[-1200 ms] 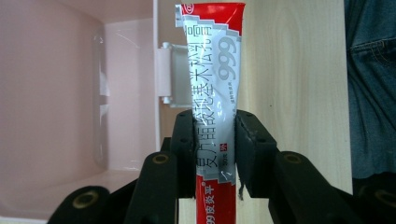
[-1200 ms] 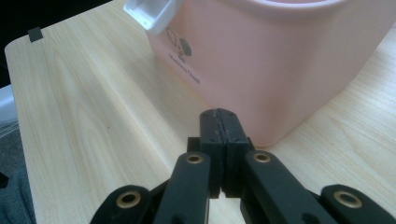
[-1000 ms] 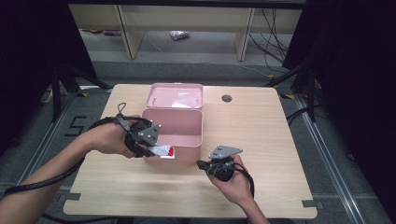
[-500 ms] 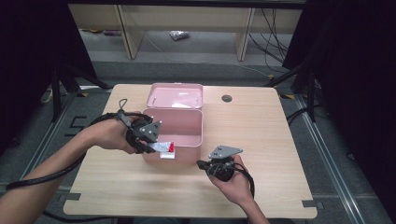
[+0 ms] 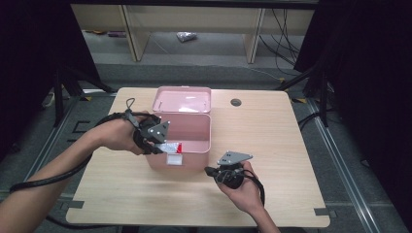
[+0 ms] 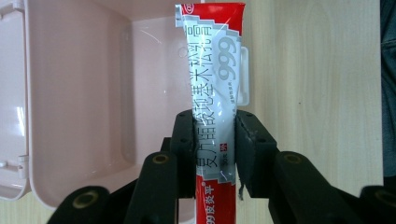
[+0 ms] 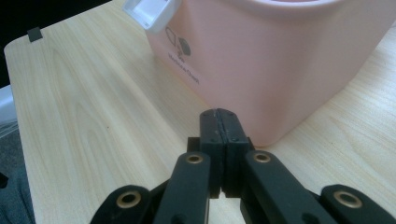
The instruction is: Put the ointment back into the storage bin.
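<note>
Gripping a red-and-white tube (image 6: 212,107) between its pads, the left gripper (image 6: 215,140) held it over the open pink box (image 6: 84,93), perhaps just above its rim. The right gripper (image 7: 219,135), jaws clenched empty, rested beside the box's wall.

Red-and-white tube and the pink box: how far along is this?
Done: the pink box stands open, lid back. In hand: the left gripper clamps the red-and-white tube above the box's near rim. Left: lowering it in, releasing, probably closing the lid. The right gripper rests shut, empty, beside the box.
</note>
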